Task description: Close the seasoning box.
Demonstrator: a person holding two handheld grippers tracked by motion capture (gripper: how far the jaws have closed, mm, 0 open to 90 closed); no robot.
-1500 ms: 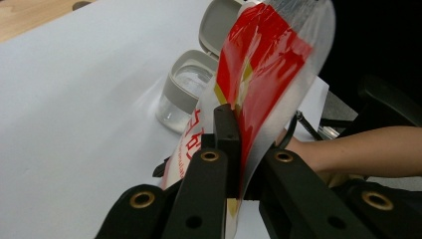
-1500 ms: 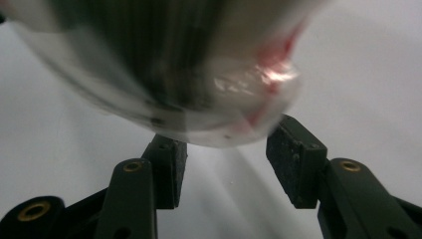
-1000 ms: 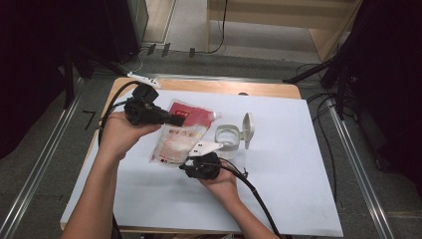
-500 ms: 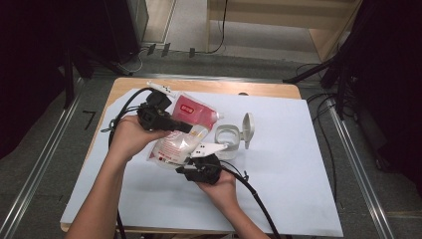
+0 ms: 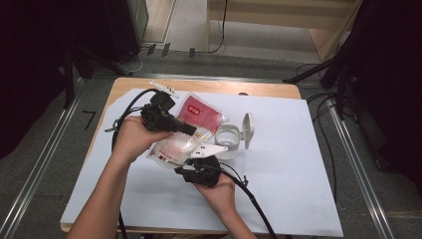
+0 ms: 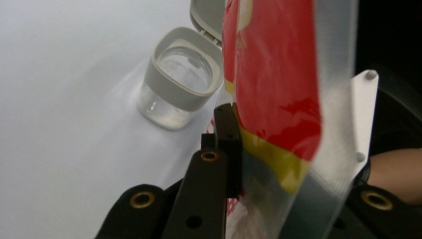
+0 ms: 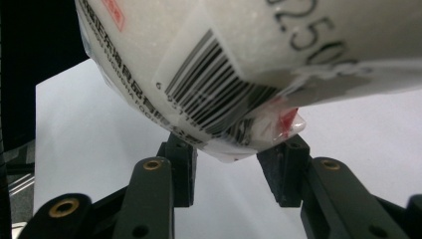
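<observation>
A red and white plastic pouch (image 5: 191, 127) of white grains hangs tilted over the white sheet. My left gripper (image 5: 190, 130) is shut on its upper part; in the left gripper view one black jaw presses the red film (image 6: 278, 74), the other is hidden behind it. My right gripper (image 5: 183, 168) is below the pouch. Its jaws have just opened a little, and the barcoded bottom end (image 7: 249, 50) dips between the fingertips (image 7: 179, 149) without being squeezed. A clear jar (image 5: 229, 139) (image 6: 180, 79) with its grey flip lid (image 5: 247, 130) open stands just right of the pouch.
A white sheet (image 5: 298, 174) covers most of the wooden table (image 5: 259, 88). A small white strip (image 5: 164, 89) lies at the table's far left edge. Black cables trail from both grippers. Dark furniture and metal rails stand around the table.
The left gripper and the pouch's top have shifted slightly right, toward the jar, and the pouch now hangs steeper. The right gripper stays under its bottom end.
</observation>
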